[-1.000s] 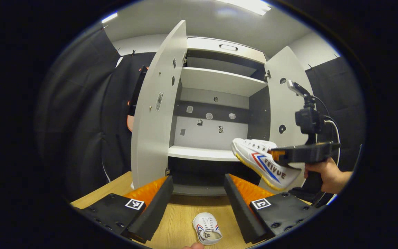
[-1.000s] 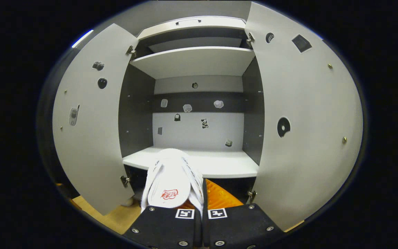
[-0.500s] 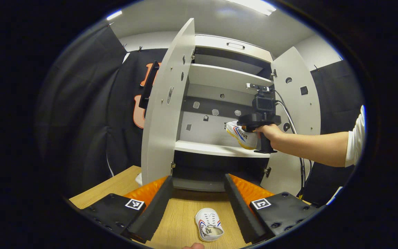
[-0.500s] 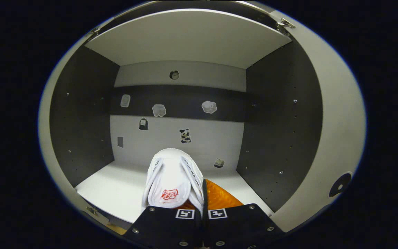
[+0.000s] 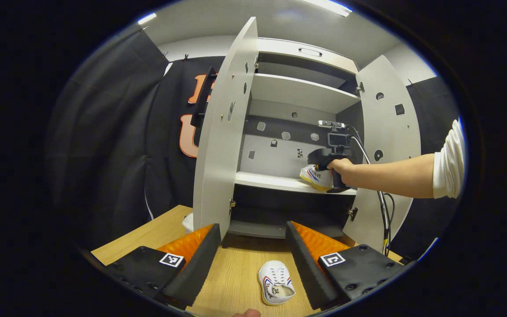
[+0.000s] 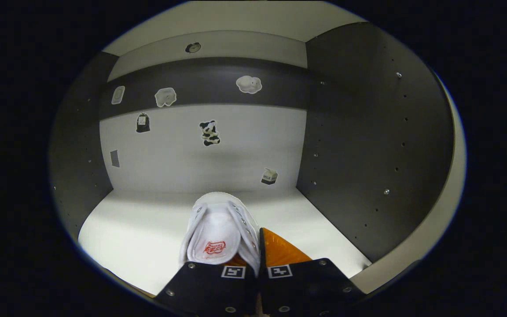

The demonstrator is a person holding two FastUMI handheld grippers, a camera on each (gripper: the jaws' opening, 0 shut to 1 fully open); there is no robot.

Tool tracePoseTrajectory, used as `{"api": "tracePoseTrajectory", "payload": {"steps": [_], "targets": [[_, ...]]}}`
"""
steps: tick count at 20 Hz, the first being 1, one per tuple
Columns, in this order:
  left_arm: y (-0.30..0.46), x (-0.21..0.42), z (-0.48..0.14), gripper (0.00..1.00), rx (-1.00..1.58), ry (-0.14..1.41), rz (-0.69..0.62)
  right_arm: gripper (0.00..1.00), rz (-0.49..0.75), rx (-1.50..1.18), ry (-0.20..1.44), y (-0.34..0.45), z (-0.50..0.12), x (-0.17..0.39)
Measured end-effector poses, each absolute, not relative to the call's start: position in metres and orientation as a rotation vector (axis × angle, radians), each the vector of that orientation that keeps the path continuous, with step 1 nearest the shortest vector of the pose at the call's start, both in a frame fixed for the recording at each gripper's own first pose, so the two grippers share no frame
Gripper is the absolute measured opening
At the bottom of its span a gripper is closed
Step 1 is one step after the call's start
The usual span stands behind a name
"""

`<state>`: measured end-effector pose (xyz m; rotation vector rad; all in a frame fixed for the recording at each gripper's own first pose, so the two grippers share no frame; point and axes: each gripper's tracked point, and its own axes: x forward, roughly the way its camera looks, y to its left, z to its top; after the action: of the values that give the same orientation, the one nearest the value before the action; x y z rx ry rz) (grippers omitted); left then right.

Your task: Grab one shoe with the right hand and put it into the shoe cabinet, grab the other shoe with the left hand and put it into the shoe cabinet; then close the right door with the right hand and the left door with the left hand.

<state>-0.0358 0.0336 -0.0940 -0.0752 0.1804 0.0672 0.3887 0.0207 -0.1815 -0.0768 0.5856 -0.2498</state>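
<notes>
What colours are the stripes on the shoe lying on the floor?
Red and blue stripes on the white shoe, left gripper view.

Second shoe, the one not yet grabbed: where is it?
In the left gripper view, the second shoe lies on the wooden floor before the shoe cabinet, between the left gripper fingers.

My surface [image 5: 231, 281]: pale wood grain, matt. Shoe cabinet [image 5: 297, 90]: smooth matt panels, light doors and shelves, darker side walls (small metal hinges at door edges). Shoe in my right hand-held gripper [image 6: 258, 264]: white cloth upper [image 6: 216, 226], soft weave, printed tongue label. Other shoe [image 5: 276, 287] on surface: same white cloth, laces visible. Booth wall [image 5: 117, 145]: black cloth, creased, matt. My sleeve [image 5: 450, 160]: white cloth.
</notes>
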Motion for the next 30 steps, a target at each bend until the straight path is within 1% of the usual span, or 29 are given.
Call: {"api": "tracePoseTrajectory", "payload": {"steps": [1, 2, 5, 6, 7, 8, 9, 10, 11, 12, 15, 16, 17, 18, 21, 25, 29, 30], "targets": [[0.033, -0.035, -0.093, 0.99, -0.072, 0.177, 0.062, 0.07, -0.254, -0.061, 0.599, 0.02, -0.184, 0.388], [0.032, -0.034, -0.091, 0.97, -0.065, 0.173, 0.058, 0.13, -0.258, -0.044, 0.612, 0.021, -0.186, 0.388], [0.029, -0.029, -0.089, 0.97, -0.051, 0.159, 0.048, 0.2, -0.25, -0.014, 0.624, 0.022, -0.184, 0.385], [0.028, -0.027, -0.088, 0.96, -0.052, 0.157, 0.045, 0.23, -0.239, -0.013, 0.622, 0.023, -0.179, 0.381], [0.026, -0.027, -0.088, 0.99, -0.054, 0.156, 0.042, 0.27, -0.227, -0.019, 0.614, 0.024, -0.174, 0.379], [0.025, -0.027, -0.087, 0.99, -0.057, 0.155, 0.039, 0.35, -0.214, -0.025, 0.613, 0.025, -0.17, 0.375], [0.023, -0.027, -0.088, 0.99, -0.06, 0.155, 0.034, 0.37, -0.206, -0.034, 0.611, 0.025, -0.167, 0.37], [0.022, -0.027, -0.087, 0.97, -0.062, 0.152, 0.029, 0.44, -0.197, -0.04, 0.608, 0.024, -0.164, 0.365], [0.021, -0.026, -0.087, 0.99, -0.061, 0.15, 0.024, 0.48, -0.189, -0.039, 0.606, 0.023, -0.162, 0.36], [0.021, -0.025, -0.086, 0.99, -0.061, 0.148, 0.019, 0.54, -0.181, -0.032, 0.606, 0.023, -0.161, 0.355], [0.017, -0.024, -0.087, 0.96, -0.067, 0.147, 0.004, 0.63, -0.185, 0.005, 0.615, 0.012, -0.161, 0.345], [0.017, -0.024, -0.088, 0.96, -0.07, 0.149, 0.003, 0.7, -0.189, 0.009, 0.623, 0.008, -0.163, 0.344], [0.016, -0.025, -0.088, 0.96, -0.075, 0.149, 0.001, 0.73, -0.18, 0.019, 0.628, 0.009, -0.162, 0.342], [0.016, -0.025, -0.087, 0.99, -0.079, 0.147, 0.001, 0.76, -0.172, 0.023, 0.618, 0.01, -0.158, 0.34], [0.019, -0.026, -0.089, 0.96, -0.088, 0.151, 0.009, 0.79, -0.128, 0.005, 0.556, 0.017, -0.136, 0.328], [0.024, -0.025, -0.09, 0.96, -0.08, 0.156, 0.019, 0.81, -0.059, 0.025, 0.386, 0.031, -0.072, 0.305], [0.027, -0.021, -0.083, 0.97, -0.071, 0.142, 0.025, 0.85, 0.021, 0.006, 0.245, 0.04, -0.02, 0.257], [0.027, -0.02, -0.082, 0.99, -0.07, 0.14, 0.025, 0.86, 0.032, 0.004, 0.219, 0.04, -0.011, 0.241]]}}
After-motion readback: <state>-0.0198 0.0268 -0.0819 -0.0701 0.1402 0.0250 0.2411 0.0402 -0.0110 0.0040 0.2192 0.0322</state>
